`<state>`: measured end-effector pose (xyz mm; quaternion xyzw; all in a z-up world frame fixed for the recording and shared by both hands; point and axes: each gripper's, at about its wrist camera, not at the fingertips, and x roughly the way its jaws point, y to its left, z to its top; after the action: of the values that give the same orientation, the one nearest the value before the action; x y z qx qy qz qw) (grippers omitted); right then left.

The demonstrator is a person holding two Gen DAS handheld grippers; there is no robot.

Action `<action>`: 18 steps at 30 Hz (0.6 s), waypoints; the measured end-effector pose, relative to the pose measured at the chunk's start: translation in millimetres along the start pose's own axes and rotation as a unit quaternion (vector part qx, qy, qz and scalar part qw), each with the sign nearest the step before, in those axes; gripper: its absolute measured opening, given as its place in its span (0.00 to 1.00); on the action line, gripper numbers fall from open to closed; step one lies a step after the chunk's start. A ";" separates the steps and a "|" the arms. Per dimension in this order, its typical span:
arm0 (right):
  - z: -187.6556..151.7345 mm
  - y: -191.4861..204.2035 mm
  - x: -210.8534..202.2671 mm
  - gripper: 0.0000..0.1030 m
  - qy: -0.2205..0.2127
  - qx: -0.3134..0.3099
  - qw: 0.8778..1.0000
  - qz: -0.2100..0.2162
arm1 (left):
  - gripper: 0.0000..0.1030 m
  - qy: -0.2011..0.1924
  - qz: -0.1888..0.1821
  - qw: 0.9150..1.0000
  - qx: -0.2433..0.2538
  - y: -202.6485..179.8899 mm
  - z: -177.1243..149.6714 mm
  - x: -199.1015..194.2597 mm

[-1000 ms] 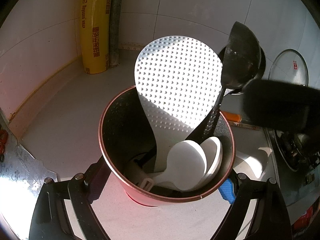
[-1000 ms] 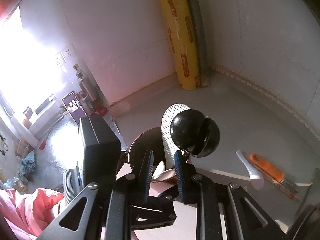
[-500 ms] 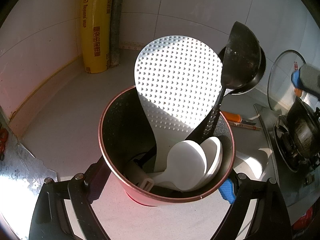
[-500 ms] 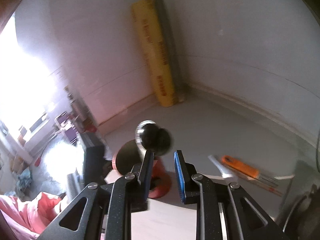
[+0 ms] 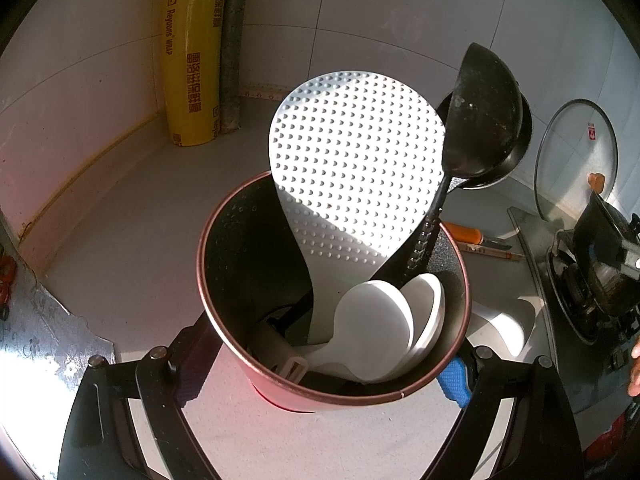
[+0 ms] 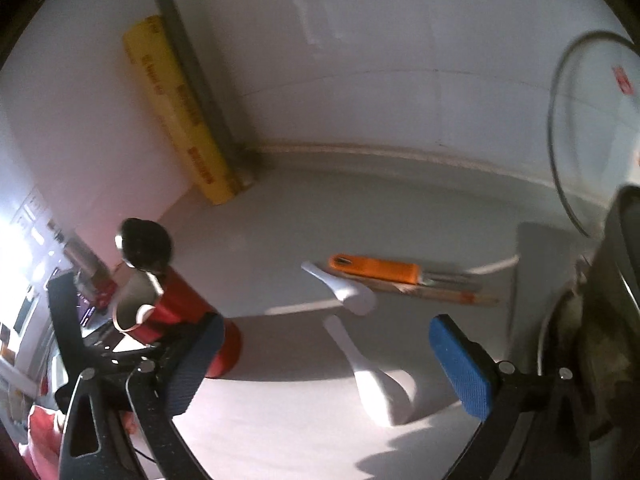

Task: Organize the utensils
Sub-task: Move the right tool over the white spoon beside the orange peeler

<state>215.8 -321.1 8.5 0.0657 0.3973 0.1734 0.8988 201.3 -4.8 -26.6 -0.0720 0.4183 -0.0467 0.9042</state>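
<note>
My left gripper [image 5: 324, 364] is shut on a red cup [image 5: 208, 280], its fingers against both sides. In the cup stand a dotted white rice paddle [image 5: 356, 168], a black ladle [image 5: 484, 120] and white spoons [image 5: 376, 332]. My right gripper [image 6: 328, 360] is off to the right of the red cup [image 6: 180, 304]; its jaws are opening wide and its blue pads [image 6: 460, 364] touch nothing. Below it on the grey counter lie a white spoon [image 6: 376, 384], a second white spoon [image 6: 344, 288] and an orange-handled tool [image 6: 376, 270].
A yellow wrap roll [image 5: 192, 60] and a grey pipe stand in the back corner. A glass lid [image 5: 576, 160] leans on the tiled wall at right, above a stove with a dark pot [image 5: 600, 248]. A person's hand [image 5: 634, 368] shows at the right edge.
The right gripper has swung right, away from the cup and ladle, and rolled; its jaws have gone from nearly closed to wide apart. The left gripper and cup have not moved.
</note>
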 end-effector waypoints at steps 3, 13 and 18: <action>-6.7 -8.9 -2.1 1.00 -0.003 0.010 1.000 -0.019 | 0.89 0.000 0.000 1.000 -0.001 -0.1 0.1 -0.2; -29.7 -37.0 7.1 1.00 -0.010 0.044 0.998 -0.043 | 0.89 0.000 0.002 1.000 0.000 -1.8 -1.3 -1.3; -45.3 -54.0 21.4 1.00 0.011 0.082 0.996 -0.042 | 0.89 0.000 0.002 1.000 0.000 -1.2 -1.0 -1.1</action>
<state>209.8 -364.5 -50.7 0.1206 0.4225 0.1027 0.8924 199.9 -5.9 -26.2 -0.0708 0.4188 -0.0452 0.9042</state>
